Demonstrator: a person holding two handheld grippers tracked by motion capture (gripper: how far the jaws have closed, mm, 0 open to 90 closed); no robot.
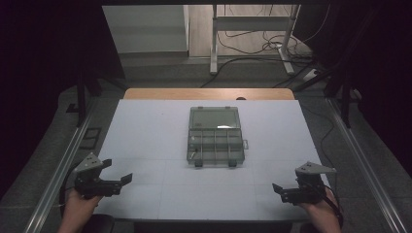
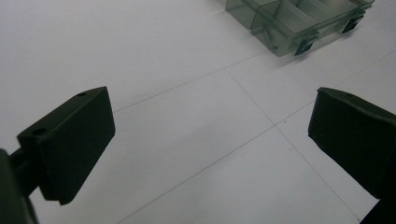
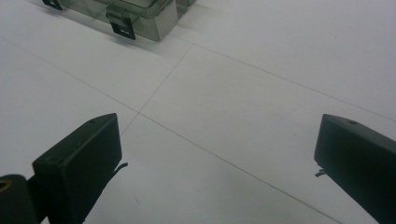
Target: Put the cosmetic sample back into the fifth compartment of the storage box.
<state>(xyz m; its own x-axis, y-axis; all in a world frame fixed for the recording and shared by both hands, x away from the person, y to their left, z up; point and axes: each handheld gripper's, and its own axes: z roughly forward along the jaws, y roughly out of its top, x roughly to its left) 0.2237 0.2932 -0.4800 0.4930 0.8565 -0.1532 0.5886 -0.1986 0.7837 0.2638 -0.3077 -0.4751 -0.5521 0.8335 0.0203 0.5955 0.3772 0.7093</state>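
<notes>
white table (image 1: 145, 145), smoky grey organiser box (image 1: 215, 136) (translucent)

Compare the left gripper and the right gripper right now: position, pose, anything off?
The left gripper sits near the table's left front corner, the right gripper near its right front corner. The left one's jaws point right toward the table's middle; the right one's point left. In the high view the left jaws look spread wider than the right. Shared: both open, each held in a hand, holding nothing, both apart from the compartment box.
</notes>
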